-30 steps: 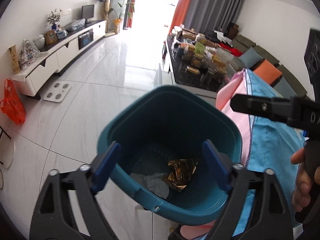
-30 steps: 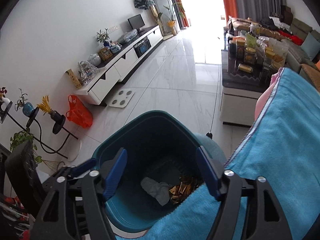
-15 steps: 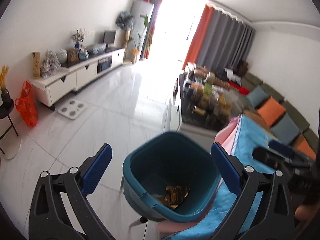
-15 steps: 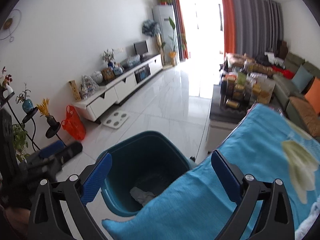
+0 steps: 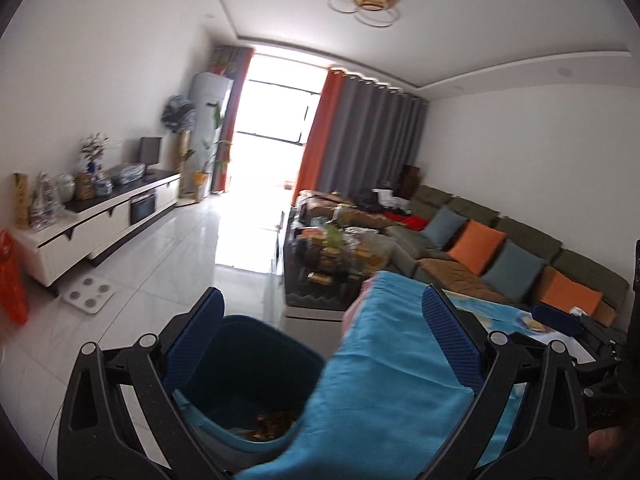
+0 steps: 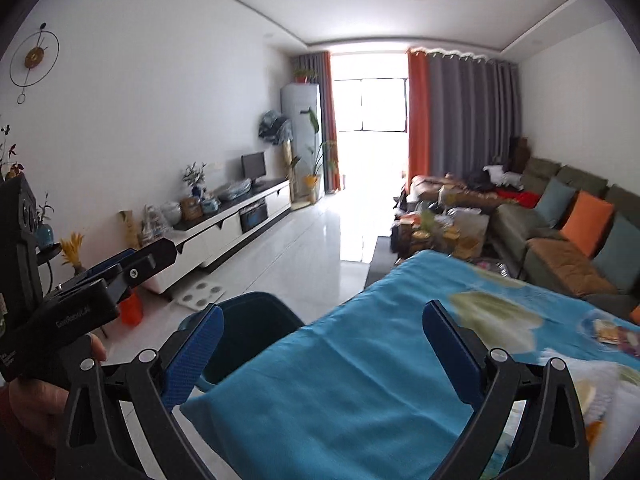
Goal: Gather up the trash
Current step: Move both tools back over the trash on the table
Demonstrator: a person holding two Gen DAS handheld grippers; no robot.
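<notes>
A teal trash bin point(image 5: 256, 364) stands on the floor beside a table covered with a blue cloth point(image 5: 384, 376). Gold wrapper trash point(image 5: 272, 426) lies in its bottom. My left gripper point(image 5: 324, 340) is open and empty, above the bin's rim and the cloth's edge. My right gripper point(image 6: 324, 344) is open and empty over the blue cloth point(image 6: 360, 384), with the bin point(image 6: 248, 332) at its lower left. The left gripper point(image 6: 96, 284) also shows in the right wrist view. A colourful wrapper point(image 6: 612, 334) lies on the cloth at the far right.
A white TV cabinet point(image 6: 224, 228) runs along the left wall. A white scale point(image 5: 90, 294) and an orange bag point(image 5: 12, 276) are on the tiled floor. A cluttered coffee table point(image 5: 332, 256) and a sofa with cushions point(image 5: 500, 256) fill the right side.
Both grippers have lifted and tilted up away from the bin, so the room and ceiling now fill the views. Both stay open and empty.
</notes>
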